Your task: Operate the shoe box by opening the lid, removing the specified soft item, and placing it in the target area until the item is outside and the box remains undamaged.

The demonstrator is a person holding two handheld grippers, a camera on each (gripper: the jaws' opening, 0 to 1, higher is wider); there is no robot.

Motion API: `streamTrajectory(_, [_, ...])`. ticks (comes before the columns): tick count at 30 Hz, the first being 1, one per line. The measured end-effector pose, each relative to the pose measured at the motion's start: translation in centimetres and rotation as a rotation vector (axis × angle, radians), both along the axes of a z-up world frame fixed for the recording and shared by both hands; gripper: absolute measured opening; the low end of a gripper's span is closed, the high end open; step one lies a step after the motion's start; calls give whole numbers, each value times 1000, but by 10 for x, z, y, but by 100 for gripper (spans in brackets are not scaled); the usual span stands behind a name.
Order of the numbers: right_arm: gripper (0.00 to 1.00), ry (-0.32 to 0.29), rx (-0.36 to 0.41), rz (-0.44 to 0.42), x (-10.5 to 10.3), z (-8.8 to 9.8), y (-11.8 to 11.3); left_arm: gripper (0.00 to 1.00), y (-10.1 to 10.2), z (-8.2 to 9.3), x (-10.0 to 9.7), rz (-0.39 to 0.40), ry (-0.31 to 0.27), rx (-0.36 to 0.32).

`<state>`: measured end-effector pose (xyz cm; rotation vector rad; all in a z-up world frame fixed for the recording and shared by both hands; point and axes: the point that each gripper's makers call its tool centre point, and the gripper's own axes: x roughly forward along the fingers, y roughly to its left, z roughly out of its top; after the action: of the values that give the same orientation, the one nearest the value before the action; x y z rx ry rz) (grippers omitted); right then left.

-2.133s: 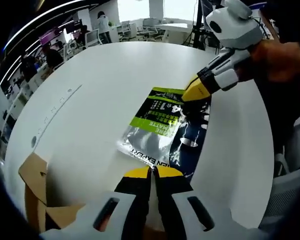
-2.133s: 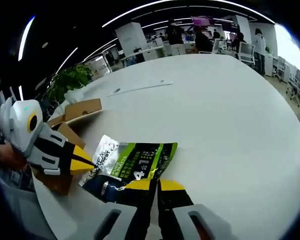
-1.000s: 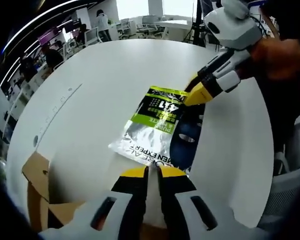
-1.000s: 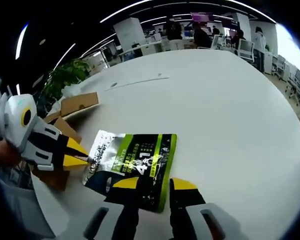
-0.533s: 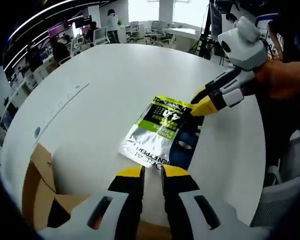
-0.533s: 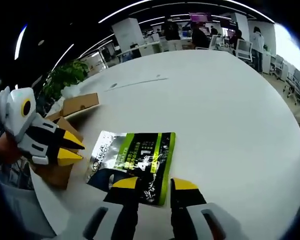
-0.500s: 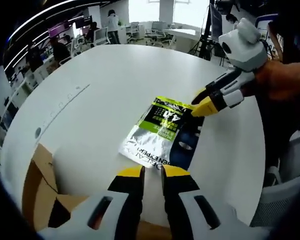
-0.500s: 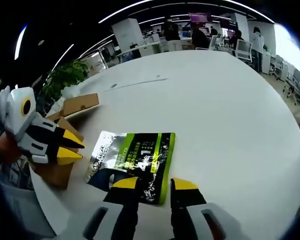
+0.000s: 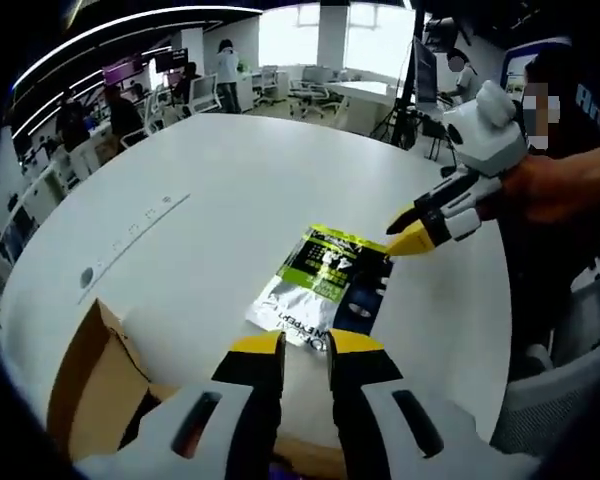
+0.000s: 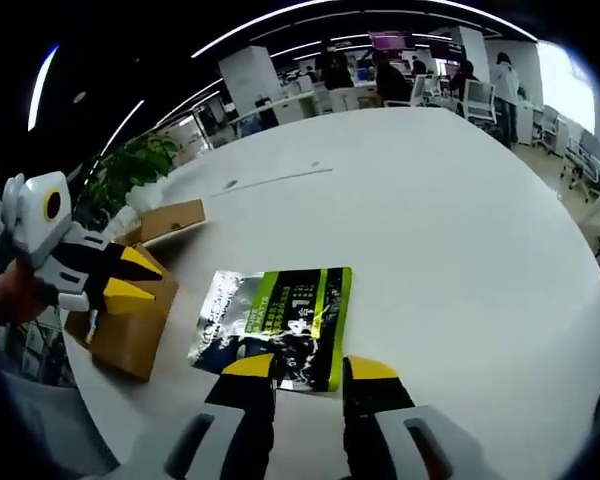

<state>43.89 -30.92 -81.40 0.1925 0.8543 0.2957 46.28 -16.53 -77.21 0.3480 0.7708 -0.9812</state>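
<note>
Left gripper view: flat green-and-silver foil pouch (image 9: 325,282) lies on round white table (image 9: 210,180), outside brown cardboard shoe box (image 9: 90,385). My left gripper (image 9: 303,345) and right gripper (image 10: 308,370) both parted, empty. Pouch looks light, floppy, slick; I'd pinch edge seam.

Light: bright, even; ceiling strips (image 10: 280,25) overhead, windows (image 9: 340,25) blown out at the far end.
Glare: sheen on the white table (image 9: 230,170); silver glint on the pouch (image 10: 275,315).
Shadows: faint, soft.
Distortion: strong fisheye bending at edges.
Focus: centre sharp, background soft.
</note>
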Motion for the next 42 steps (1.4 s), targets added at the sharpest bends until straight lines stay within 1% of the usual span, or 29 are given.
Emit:
streamTrajectory(4, [22, -28, 12, -14, -4, 8, -2, 15, 6, 7, -1, -3, -9, -5])
streamTrajectory(6, [22, -49, 22, -24, -5, 13, -2, 15, 11, 11, 0, 9, -12, -15])
streamTrajectory(8, [23, -61, 44, -45, -7, 18, 0, 15, 16, 15, 1, 36, -2, -43])
streamTrajectory(11, [23, -66, 42, -46, -11, 20, 3, 15, 23, 20, 0, 55, 2, -59])
streamTrajectory(16, [23, -82, 46, -31, -17, 24, 17, 15, 38, 30, -3, 71, -9, -72])
streamTrajectory(19, [23, -86, 46, -21, -19, 25, 25, 15, 48, 36, -5, 92, -13, -93])
streamTrajectory(24, [24, -109, 32, 22, -25, 28, 44, 15, 67, 41, -9, 116, -15, -102])
streamTrajectory(25, [24, -109, 31, 28, -26, 29, 47, 15, 72, 42, -10, 130, -12, -113])
streamTrajectory(27, [25, -116, 35, 42, -26, 30, 54, 16, 81, 45, -10, 151, -6, -132])
streamTrajectory(31, [26, -127, 37, 56, -26, 35, 64, 16, 100, 49, -11, 173, -12, -136])
streamTrajectory(35, [28, -148, 41, 66, -22, 44, 74, 17, 119, 52, -15, 188, -12, -140])
streamTrajectory(39, [29, -162, 45, 73, -19, 51, 83, 17, 140, 50, -18, 210, -8, -140])
streamTrajectory(42, [30, -174, 46, 90, -20, 58, 97, 18, 151, 50, -21, 225, -3, -145])
